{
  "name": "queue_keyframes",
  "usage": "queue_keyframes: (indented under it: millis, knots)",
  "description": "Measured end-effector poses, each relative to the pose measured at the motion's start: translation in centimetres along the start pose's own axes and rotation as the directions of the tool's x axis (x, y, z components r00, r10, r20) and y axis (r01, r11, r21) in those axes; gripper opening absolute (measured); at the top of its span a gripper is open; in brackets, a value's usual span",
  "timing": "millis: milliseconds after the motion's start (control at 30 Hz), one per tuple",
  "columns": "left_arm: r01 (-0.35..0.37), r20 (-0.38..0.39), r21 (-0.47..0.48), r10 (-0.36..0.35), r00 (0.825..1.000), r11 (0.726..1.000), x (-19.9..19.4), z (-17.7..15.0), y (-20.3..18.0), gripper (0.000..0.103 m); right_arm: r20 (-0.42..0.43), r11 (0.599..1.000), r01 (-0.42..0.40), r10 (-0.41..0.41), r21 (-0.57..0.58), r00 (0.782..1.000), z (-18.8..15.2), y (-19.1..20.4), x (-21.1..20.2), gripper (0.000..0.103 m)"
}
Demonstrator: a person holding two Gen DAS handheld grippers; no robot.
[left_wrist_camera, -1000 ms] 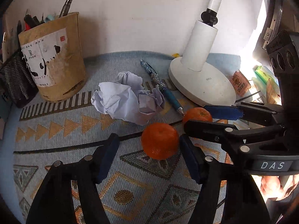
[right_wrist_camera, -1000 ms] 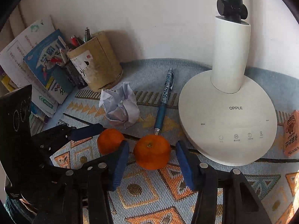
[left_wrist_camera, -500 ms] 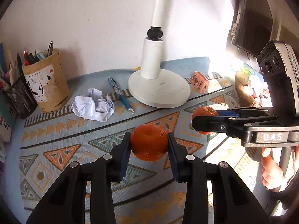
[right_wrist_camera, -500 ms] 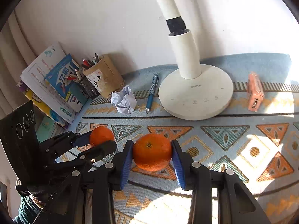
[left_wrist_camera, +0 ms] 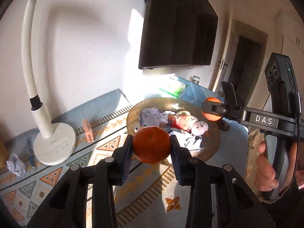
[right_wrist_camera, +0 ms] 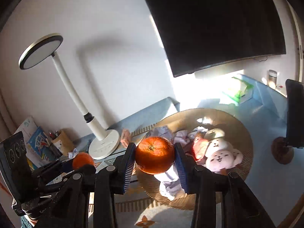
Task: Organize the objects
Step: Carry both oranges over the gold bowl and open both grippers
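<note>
My left gripper (left_wrist_camera: 151, 140) is shut on an orange (left_wrist_camera: 151, 148), held in the air just in front of a round woven basket (left_wrist_camera: 152, 103). My right gripper (right_wrist_camera: 154, 148) is shut on a second orange (right_wrist_camera: 154, 155), over the basket's near left rim (right_wrist_camera: 245, 133). In the left wrist view the right gripper (left_wrist_camera: 212, 108) and its orange (left_wrist_camera: 210, 114) hang over the basket's right edge, with a hand on the handle. The right wrist view shows the left gripper (right_wrist_camera: 81, 163) lower left. Crumpled paper (left_wrist_camera: 152, 115) and plush toys (right_wrist_camera: 218, 152) lie in the basket.
A white desk lamp (left_wrist_camera: 55, 146) stands left on the patterned mat (left_wrist_camera: 57, 174), with a pink eraser box (left_wrist_camera: 88, 133), a pen (left_wrist_camera: 30, 153) and a paper ball (left_wrist_camera: 16, 164) near it. A dark screen (left_wrist_camera: 176, 28) hangs behind. A phone on a stand (right_wrist_camera: 293, 114) is right of the basket.
Both grippers closed on the oranges lying on the mat, lifted them and swung right, away from the lamp and pen cup, to the basket.
</note>
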State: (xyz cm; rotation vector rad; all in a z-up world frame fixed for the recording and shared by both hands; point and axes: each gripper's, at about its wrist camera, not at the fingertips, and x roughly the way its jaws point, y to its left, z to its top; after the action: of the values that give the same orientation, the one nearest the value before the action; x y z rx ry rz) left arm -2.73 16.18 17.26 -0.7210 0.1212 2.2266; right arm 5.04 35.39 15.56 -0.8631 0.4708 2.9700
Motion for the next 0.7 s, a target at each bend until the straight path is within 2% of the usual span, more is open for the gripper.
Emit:
queue_keyframes:
  millis: [67,100,267,367,433,467,500,533,633,700]
  knots:
    - [0.002,0.015,0.023,-0.003,1.000,1.000,1.8,0.8,-1.9,0.034,0.008,0.997,0.083,-0.083,0.007,0.997,1.0,-2.0,0.1,0.040]
    - [0.002,0.013,0.023,-0.002,1.000,1.000,2.8,1.0,-2.5,0.034,-0.001,0.996,0.093,-0.093,0.016,0.996,1.2,-2.8,0.4,0.040]
    - [-0.003,-0.034,0.029,0.004,0.999,1.000,7.2,1.3,-4.1,0.035,-0.046,0.994,0.098,-0.096,0.056,0.994,0.8,-5.8,2.2,0.040]
    - [-0.008,-0.060,0.025,0.009,0.998,1.000,9.1,1.2,-4.1,0.036,-0.087,0.993,0.073,-0.065,0.088,0.994,0.8,-7.6,3.6,0.040]
    - [-0.008,-0.074,0.004,0.009,0.997,1.000,9.8,1.0,-3.9,0.057,-0.119,0.994,0.028,-0.016,0.101,0.993,0.5,-8.3,4.5,0.041]
    - [-0.011,-0.078,-0.008,0.010,0.997,1.000,9.7,0.7,-3.6,0.080,-0.134,0.994,0.006,0.008,0.107,0.991,0.5,-8.5,4.8,0.043]
    - [-0.017,-0.070,-0.014,0.016,0.997,1.000,9.6,0.5,-3.5,0.095,-0.141,0.993,-0.016,0.032,0.113,0.990,0.3,-8.6,5.0,0.047]
    - [-0.019,-0.051,-0.011,0.018,0.999,1.000,9.3,0.2,-3.5,0.096,-0.140,0.993,-0.025,0.042,0.119,0.989,0.2,-8.8,4.9,0.052]
    - [-0.027,-0.075,0.014,0.028,0.997,1.000,9.1,-0.6,-3.4,0.096,-0.125,0.994,0.006,0.007,0.107,0.992,-0.5,-8.6,4.3,0.053]
    - [-0.023,-0.083,0.005,0.024,0.996,1.000,8.5,-1.3,-3.0,0.096,-0.122,0.994,-0.007,0.020,0.110,0.992,-0.8,-8.5,4.0,0.053]
